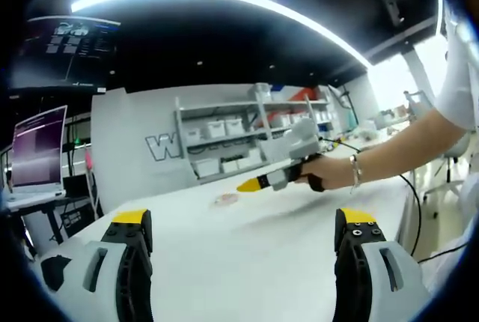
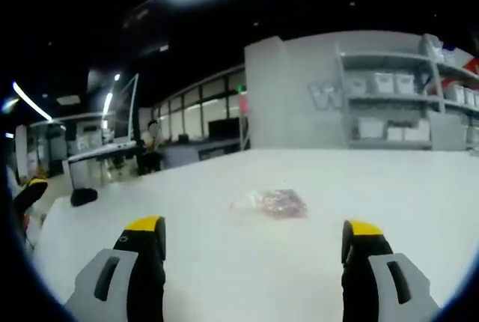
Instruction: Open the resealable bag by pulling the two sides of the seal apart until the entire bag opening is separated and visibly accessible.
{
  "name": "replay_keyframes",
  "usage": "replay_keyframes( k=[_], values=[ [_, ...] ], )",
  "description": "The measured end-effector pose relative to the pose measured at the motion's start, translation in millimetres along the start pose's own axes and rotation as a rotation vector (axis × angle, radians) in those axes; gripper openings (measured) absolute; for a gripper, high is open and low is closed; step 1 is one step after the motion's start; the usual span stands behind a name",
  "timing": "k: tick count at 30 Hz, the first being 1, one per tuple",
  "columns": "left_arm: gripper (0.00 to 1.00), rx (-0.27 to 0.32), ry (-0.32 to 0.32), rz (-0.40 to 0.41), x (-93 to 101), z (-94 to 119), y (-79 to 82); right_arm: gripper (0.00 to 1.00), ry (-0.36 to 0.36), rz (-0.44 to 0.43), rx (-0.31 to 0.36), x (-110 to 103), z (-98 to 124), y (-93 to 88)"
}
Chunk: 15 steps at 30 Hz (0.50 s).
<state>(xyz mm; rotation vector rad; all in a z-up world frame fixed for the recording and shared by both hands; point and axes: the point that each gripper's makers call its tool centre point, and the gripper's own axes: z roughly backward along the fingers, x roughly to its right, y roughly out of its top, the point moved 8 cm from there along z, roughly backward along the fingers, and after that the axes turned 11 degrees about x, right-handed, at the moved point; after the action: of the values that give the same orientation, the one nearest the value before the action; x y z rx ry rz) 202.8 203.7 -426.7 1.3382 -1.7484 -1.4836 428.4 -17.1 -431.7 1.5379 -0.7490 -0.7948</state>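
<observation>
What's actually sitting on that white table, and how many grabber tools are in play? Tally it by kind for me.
Clear resealable plastic bag with pinkish contents: 1
Small dark object near the table's far corner, too blurred to identify: 1
Hand-held gripper with yellow-tipped grey jaws: 2, left and right, both open
Total: 4

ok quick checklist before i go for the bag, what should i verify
1. Bag lies flat on the white table, nothing on it: ok.
2. Right hand-held gripper open, bag ahead between its jaws: ok.
3. Left hand-held gripper open: ok.
4. Left lined up on the bag: not ok, bag sits far off and small.
5. Which edge has the seal: cannot tell, too blurred.
6. Seal still closed: cannot tell.
</observation>
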Motion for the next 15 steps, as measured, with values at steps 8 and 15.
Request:
replay_keyframes(
  k=[8, 15],
  values=[
    [1.0, 0.001, -0.002, 0.004, 0.8, 0, -0.8, 1.0, 0.0, 0.016, 0.017, -3, 20, 4.4],
    [1.0, 0.002, -0.003, 0.005, 0.8, 1, -0.6, 1.0, -0.002, 0.02, 0.03, -5, 37, 8.9]
  ],
)
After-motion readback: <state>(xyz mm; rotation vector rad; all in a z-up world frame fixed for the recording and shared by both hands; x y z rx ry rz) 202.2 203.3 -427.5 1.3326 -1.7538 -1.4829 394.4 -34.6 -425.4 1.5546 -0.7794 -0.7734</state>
